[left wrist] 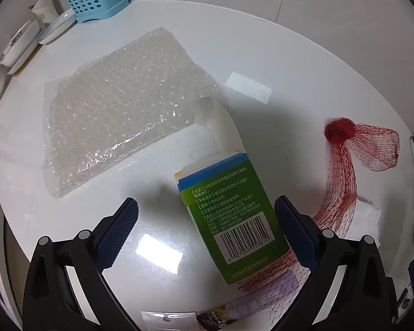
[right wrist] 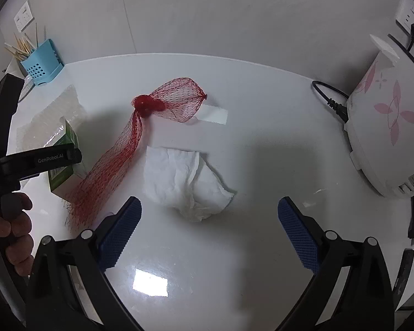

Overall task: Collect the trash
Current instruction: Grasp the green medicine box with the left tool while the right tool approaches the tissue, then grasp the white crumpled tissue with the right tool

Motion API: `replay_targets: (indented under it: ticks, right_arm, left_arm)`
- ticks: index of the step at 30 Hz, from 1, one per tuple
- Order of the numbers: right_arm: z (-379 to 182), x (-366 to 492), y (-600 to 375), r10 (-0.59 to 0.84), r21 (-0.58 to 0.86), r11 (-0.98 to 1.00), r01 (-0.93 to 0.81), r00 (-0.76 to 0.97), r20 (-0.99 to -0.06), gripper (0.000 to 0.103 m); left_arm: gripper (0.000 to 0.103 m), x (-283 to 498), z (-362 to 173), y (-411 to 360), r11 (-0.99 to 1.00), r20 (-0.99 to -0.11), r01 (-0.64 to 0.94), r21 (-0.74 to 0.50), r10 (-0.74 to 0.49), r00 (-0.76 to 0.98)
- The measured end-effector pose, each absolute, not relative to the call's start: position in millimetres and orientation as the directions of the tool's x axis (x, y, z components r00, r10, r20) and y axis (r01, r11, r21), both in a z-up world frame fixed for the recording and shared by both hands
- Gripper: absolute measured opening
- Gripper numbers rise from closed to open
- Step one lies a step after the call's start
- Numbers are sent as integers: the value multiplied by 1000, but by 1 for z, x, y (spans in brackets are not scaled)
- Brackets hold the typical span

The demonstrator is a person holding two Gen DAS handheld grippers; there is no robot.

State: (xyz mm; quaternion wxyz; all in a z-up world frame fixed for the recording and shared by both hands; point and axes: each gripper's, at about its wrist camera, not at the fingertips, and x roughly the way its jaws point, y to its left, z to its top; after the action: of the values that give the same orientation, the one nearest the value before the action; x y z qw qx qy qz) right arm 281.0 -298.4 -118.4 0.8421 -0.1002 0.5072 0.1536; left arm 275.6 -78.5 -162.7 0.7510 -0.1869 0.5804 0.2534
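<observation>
White counter (right wrist: 262, 104) w/ tiled wall (right wrist: 207, 13), rice cooker (right wrist: 386, 127) at right.

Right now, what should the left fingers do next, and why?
Probably close on the green box. The left gripper is open, the box lies between its fingers, its flap already open like trash, and the near finger seems almost touching it.

A home kitchen: a glossy white tabletop (right wrist: 234, 88) against a white tiled wall (right wrist: 207, 13), a blue perforated plastic utensil holder (left wrist: 92, 0) with chopsticks, a white rice cooker with pink flower pattern (right wrist: 386, 127) plugged into a wall socket (right wrist: 412, 24), stacked white dishes (left wrist: 19, 47).
</observation>
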Motion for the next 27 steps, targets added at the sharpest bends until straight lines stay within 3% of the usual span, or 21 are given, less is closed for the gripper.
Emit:
replay_targets:
  ticks: [3, 6, 9, 13, 27]
  right_arm:
    - [-122, 287, -293, 150, -14, 932, -361, 422, -894, 95]
    - [-127, 293, -287, 130, -24, 934, -358, 402, -906, 95]
    - [-130, 297, -283, 127, -22, 933, -359, 387, -913, 95]
    - [-135, 302, -277, 118, -26, 934, -357, 376, -919, 95]
    - [-159, 328, -251, 92, 11, 962, -272, 290, -953, 95]
  left_arm:
    - [94, 278, -170, -76, 793, -973, -609, 9, 147, 177]
    - [82, 280, -175, -74, 789, -978, -614, 10, 134, 157]
    - [58, 282, -180, -72, 796, -986, -605, -1, 101, 136]
    - [47, 281, -177, -77, 816, -982, -578, -20, 91, 164]
    - [46, 236, -122, -68, 893, -947, -442, -80, 70, 313]
